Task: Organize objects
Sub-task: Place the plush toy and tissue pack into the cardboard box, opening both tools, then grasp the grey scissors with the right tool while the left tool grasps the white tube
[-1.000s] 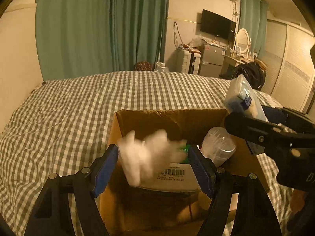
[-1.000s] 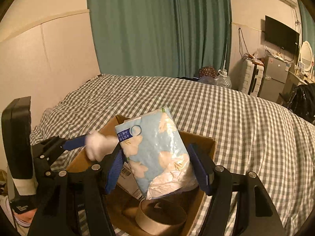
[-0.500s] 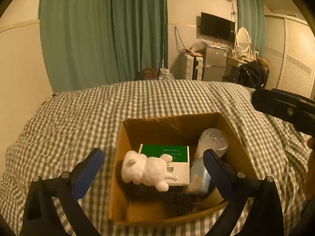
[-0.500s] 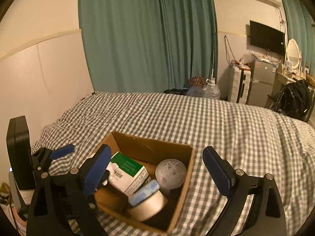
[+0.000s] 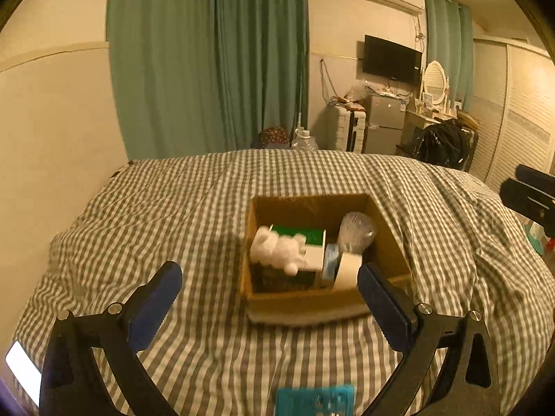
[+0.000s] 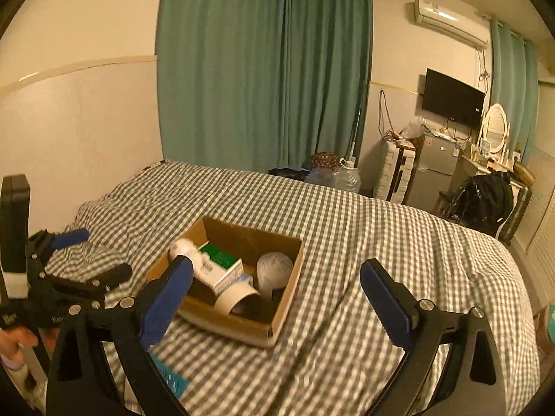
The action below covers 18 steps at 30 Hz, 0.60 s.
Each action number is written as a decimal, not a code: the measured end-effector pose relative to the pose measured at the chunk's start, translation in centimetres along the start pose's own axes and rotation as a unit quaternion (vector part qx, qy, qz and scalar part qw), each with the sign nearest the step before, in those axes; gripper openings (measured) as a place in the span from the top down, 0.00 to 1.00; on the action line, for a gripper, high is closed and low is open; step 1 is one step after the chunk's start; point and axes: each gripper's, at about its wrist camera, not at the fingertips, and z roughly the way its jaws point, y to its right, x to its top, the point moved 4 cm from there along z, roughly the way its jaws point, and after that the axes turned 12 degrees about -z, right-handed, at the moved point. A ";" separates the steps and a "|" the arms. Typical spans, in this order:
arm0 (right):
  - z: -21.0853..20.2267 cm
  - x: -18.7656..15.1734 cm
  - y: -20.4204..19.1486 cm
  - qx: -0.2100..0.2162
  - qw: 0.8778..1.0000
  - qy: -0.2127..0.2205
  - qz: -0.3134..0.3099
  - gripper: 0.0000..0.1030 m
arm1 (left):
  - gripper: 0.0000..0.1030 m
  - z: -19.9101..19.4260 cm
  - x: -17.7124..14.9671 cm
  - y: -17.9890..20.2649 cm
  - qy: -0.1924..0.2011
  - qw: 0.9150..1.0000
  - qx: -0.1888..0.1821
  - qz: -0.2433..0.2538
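Observation:
An open cardboard box (image 5: 388, 242) (image 6: 284, 298) sits on the checked bed. Inside it lie a white plush toy (image 5: 275, 249) (image 6: 184, 248), a green and white carton (image 5: 305, 239) (image 6: 222, 260), a clear round container (image 5: 357, 230) (image 6: 274, 267), a roll of tape (image 5: 348, 270) (image 6: 237, 296) and a blue tissue pack (image 5: 329, 265). My left gripper (image 5: 270, 298) hangs open and empty, near the box's front. My right gripper (image 6: 277, 294) is open and empty too, back from the box. A teal flat item (image 5: 315, 398) (image 6: 170, 379) lies on the bed just in front of me.
The grey checked bedspread (image 5: 173, 215) stretches around the box. Green curtains (image 5: 208, 59) hang behind the bed. A small fridge (image 6: 433, 170), a wall television (image 6: 451, 95) and a black bag (image 6: 482, 201) stand at the right. A hand (image 6: 14, 341) holds the left gripper's body (image 6: 69, 291).
Both grippers let go of their loads: the plush toy and the tissue pack now lie in the box. Both grippers opened and pulled up and back from the box.

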 end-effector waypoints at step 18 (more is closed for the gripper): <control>0.3 -14.3 -8.0 0.049 0.995 -0.087 -0.010 0.05 | 0.00 1.1 -17.0 -2.9 -0.123 0.990 0.063 0.009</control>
